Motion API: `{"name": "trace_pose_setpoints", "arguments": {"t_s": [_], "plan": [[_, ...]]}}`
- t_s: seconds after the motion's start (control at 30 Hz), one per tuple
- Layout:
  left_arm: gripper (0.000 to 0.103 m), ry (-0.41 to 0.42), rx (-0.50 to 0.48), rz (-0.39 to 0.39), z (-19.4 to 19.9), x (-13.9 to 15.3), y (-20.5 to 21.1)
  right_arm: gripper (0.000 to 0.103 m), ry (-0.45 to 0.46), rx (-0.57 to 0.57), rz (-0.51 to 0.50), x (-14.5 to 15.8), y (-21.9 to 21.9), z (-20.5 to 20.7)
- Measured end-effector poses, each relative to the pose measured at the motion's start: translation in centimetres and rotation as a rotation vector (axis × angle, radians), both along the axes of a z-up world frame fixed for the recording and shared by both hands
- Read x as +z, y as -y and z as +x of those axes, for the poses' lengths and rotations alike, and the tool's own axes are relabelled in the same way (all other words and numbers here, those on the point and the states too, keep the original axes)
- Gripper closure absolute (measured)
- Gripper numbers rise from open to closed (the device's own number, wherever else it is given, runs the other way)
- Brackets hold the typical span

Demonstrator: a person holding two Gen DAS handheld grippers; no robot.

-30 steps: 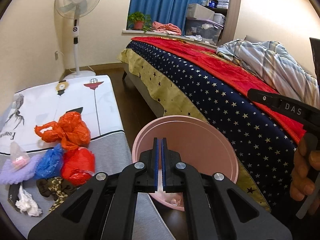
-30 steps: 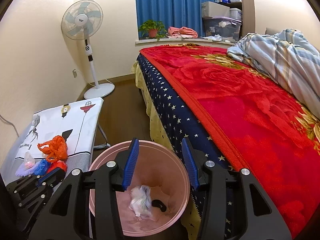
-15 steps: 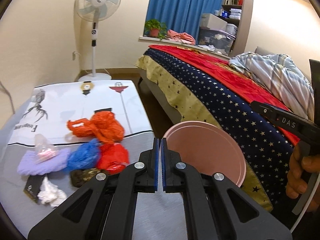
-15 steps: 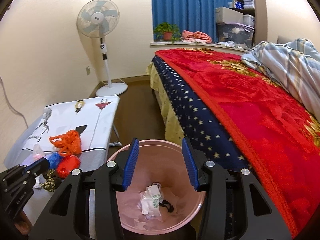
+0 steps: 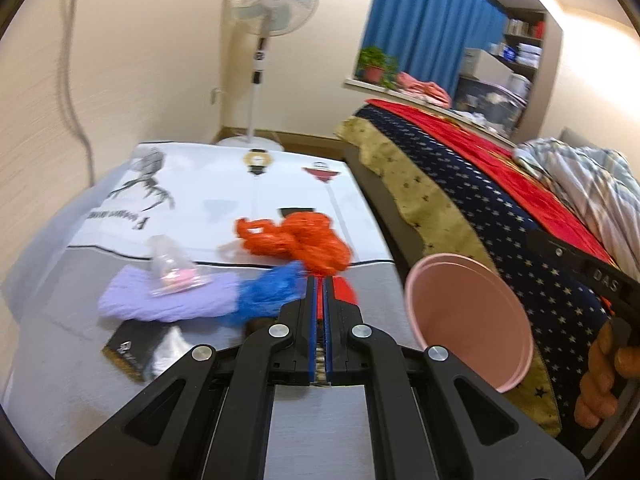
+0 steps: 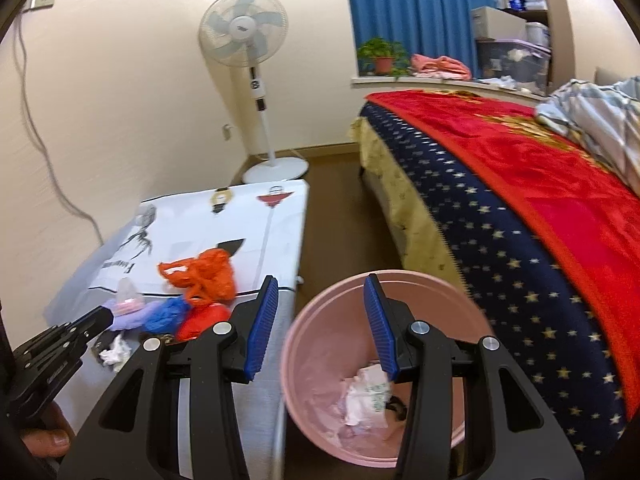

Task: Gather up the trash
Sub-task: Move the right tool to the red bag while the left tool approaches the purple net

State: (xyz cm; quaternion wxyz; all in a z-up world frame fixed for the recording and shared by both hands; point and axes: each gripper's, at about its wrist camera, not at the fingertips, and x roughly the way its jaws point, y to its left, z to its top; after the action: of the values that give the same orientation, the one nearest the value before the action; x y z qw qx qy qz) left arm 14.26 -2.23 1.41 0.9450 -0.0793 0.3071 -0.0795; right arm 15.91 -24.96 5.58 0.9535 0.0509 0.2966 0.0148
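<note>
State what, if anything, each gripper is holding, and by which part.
Nothing is held. The left gripper is shut with nothing between its pads, above the table's trash. The right gripper is open and empty over the pink bin.

Crumpled orange (image 5: 304,240), blue (image 5: 266,294), red (image 6: 202,320) and lilac bags (image 5: 172,304) lie clustered on the tabletop (image 5: 200,184); a pink bin (image 6: 320,368) beside it holds white paper (image 6: 366,398).

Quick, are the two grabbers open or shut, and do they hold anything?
Left gripper: shut, holding nothing.
Right gripper: open, holding nothing.
</note>
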Motion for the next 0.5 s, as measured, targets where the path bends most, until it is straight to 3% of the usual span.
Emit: {"name": "trace_pose_setpoints", "arguments": {"t_s": [0.17,0.5], "plan": [[0.100,-0.018,0.067,-0.007,0.3,-0.6,-1.7,0.058,-0.019,0.053,0.013,-0.8,-2.0,1.0],[0.100,-0.052,0.105,-0.016,1.7,-2.0,-3.0,0.058,-0.082,0.158,0.044,-3.4,-6.0,3.5]]}}
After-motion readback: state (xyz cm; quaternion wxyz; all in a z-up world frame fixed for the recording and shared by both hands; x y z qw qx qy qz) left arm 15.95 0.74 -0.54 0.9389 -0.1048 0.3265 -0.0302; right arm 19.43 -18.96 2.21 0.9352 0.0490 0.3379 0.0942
